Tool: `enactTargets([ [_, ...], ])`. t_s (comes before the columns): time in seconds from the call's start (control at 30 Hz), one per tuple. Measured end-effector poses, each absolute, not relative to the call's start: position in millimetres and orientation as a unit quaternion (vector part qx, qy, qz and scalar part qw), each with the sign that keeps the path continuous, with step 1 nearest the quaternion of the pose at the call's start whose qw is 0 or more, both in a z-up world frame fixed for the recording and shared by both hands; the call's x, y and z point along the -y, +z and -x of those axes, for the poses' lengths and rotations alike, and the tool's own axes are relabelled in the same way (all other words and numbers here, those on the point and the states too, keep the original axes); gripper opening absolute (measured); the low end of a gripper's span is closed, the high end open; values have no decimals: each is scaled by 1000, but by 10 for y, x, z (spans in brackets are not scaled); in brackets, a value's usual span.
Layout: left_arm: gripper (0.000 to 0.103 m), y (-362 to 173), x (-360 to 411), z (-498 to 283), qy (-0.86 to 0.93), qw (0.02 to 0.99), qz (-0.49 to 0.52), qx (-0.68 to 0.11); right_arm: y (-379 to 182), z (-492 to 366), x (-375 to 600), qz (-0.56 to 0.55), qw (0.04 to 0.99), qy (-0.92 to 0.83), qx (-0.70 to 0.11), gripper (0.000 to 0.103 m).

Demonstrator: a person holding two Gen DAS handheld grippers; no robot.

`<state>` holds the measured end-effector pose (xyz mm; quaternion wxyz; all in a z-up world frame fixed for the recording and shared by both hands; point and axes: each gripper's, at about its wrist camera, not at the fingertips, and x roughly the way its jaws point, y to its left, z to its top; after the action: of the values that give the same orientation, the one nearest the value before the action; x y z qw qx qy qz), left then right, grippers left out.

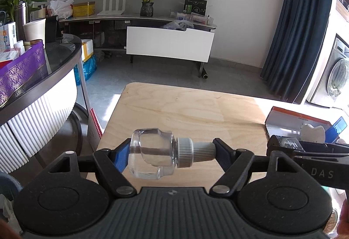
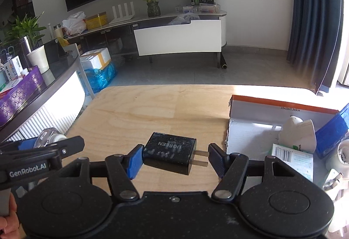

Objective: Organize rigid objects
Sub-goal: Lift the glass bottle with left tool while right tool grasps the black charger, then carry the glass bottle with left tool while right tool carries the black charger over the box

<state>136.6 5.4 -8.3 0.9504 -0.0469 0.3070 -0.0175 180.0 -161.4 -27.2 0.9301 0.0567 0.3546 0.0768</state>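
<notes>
In the left wrist view my left gripper (image 1: 172,151) is shut on a clear glass bottle (image 1: 152,151) with a grey ribbed cap. The bottle lies crosswise between the pads, above the wooden table (image 1: 185,112). In the right wrist view my right gripper (image 2: 176,159) is shut on a black charger plug (image 2: 168,151). Its body rests against the left blue pad and its two metal prongs touch the right pad. It hangs over the table (image 2: 141,108), just left of an orange-rimmed cardboard box (image 2: 261,100). The bottle (image 2: 49,135) also shows at that view's left edge.
The box holds a white mask (image 2: 298,132), a barcoded packet (image 2: 292,158) and a blue item (image 2: 331,130). A round glass-topped side table (image 1: 65,58) with a purple box (image 1: 19,71) stands to the left. A TV stand (image 1: 170,42) lies beyond the floor.
</notes>
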Motion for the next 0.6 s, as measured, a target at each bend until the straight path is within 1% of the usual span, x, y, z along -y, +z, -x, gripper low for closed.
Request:
enactTargets([
  [0.6, 79, 137, 123, -798, -18, 957, 47, -286, 39, -957, 1726, -52, 940, 89, -325, 78],
])
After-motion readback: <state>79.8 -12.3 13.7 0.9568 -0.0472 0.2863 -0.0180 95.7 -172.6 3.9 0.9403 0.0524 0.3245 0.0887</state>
